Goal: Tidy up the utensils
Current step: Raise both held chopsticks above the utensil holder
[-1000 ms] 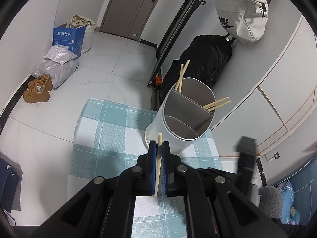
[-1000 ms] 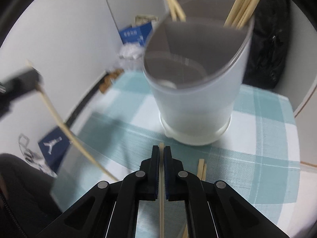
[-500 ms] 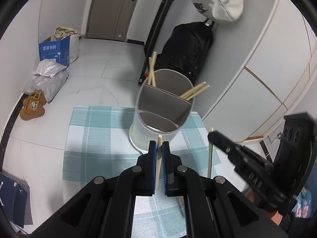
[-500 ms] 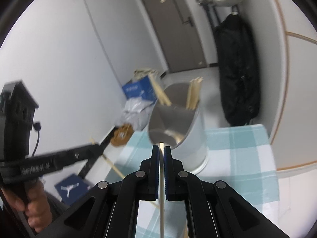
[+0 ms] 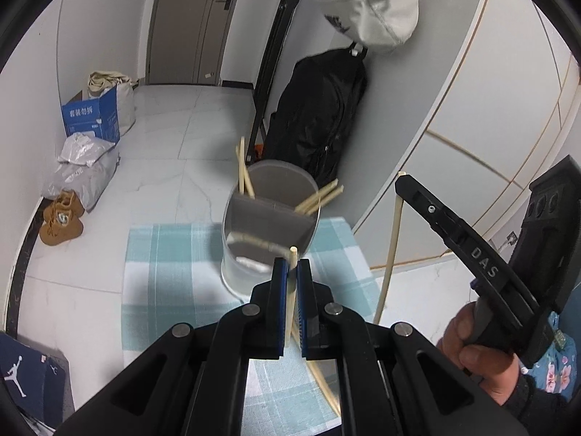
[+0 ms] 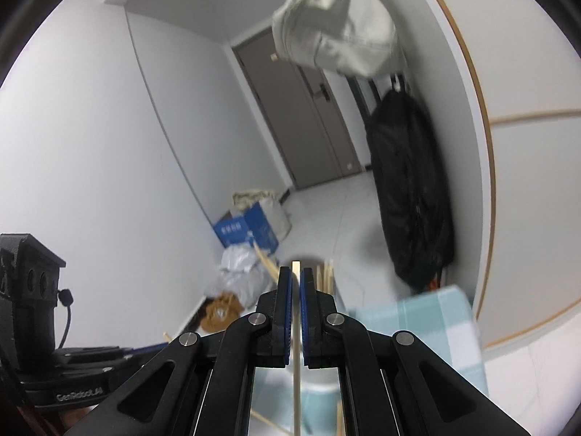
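Left wrist view:
- The left gripper (image 5: 290, 272) reaches in from the bottom centre of the frame, pointing steeply down toward the table, its blue-padded jaws closed on a chopstick (image 5: 289, 301) that runs lengthwise between them, with its tip poking out just past the pads.
- Right beyond that tip, in the middle of the frame, stands the grey utensil holder (image 5: 270, 218) on a teal checked cloth (image 5: 163, 272). A partition splits it into compartments, and more chopsticks (image 5: 319, 196) lean out of the far one, some to the left and some to the right.
- The right gripper (image 5: 401, 178) enters from the right edge and slants up to the left. It is held by a person's hand (image 5: 479, 356) at the lower right and pinches a second chopstick (image 5: 390, 254) near its top end. This stick hangs almost straight down, to the right of the holder and clear of it.
- Another loose stick (image 5: 323, 378) lies on the cloth below the left gripper's fingers.
- A black bag (image 5: 323, 109) and a white bag (image 5: 370, 3) hang at the upper right.

Right wrist view:
- The right gripper (image 6: 296, 276) points only slightly downward, toward the hallway door (image 6: 301, 120), its jaws clamped on the chopstick (image 6: 296, 345) that runs down to the bottom edge.
- The holder is mostly hidden behind the fingers. Only its blurred rim and the stick tops (image 6: 326, 272) show just above them.
- The left gripper (image 6: 90, 356) lies low at the left edge; its jaws cannot be made out here.
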A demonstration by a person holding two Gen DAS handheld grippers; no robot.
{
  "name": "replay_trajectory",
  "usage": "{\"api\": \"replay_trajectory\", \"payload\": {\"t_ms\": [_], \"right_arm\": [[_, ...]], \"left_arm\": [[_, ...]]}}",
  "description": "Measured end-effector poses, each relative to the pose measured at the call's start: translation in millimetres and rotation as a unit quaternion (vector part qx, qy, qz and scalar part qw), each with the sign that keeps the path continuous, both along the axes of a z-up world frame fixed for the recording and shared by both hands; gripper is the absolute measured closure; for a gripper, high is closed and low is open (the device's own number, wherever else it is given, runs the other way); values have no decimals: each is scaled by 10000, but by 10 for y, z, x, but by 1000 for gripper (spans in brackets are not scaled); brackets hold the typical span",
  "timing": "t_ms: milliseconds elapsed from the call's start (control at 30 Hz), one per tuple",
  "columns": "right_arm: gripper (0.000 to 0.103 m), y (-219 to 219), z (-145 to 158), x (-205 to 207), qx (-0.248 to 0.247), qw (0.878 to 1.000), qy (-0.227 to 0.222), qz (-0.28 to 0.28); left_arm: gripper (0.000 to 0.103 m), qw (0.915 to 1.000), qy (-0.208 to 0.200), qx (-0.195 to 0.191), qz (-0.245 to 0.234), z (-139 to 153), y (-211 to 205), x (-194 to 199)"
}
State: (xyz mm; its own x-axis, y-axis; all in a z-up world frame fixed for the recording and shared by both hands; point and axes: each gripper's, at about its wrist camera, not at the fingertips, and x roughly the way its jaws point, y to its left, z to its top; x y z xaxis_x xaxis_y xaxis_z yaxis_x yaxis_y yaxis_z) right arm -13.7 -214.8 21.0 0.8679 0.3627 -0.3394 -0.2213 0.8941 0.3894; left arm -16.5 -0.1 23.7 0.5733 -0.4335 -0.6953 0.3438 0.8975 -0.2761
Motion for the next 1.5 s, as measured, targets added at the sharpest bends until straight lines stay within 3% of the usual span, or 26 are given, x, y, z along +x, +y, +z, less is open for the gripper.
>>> {"api": "replay_trajectory", "payload": {"t_ms": [333, 500, 733, 967, 1300, 1500], "right_arm": [[100, -102, 548, 489, 210, 9982, -520, -189], [100, -173, 717, 836, 399, 9963, -602, -476], [100, -220, 690, 1379, 426, 9950, -584, -695], [100, -391, 488, 1689, 729, 9943, -637, -458], [100, -252, 317, 1775, 517, 9925, -1105, 37], [100, -259, 273, 1787, 516, 9921, -1131, 160]], "left_arm": [[102, 9982, -577, 137, -114, 741, -175, 271], [102, 9968, -745, 242, -151, 872, -248, 442], [102, 9971, -693, 275, -119, 842, -241, 729], [102, 9981, -483, 371, -102, 652, -259, 981], [102, 9978, -494, 406, -172, 649, -350, 1110], [102, 9966, -555, 544, -257, 653, -437, 1154]]}}
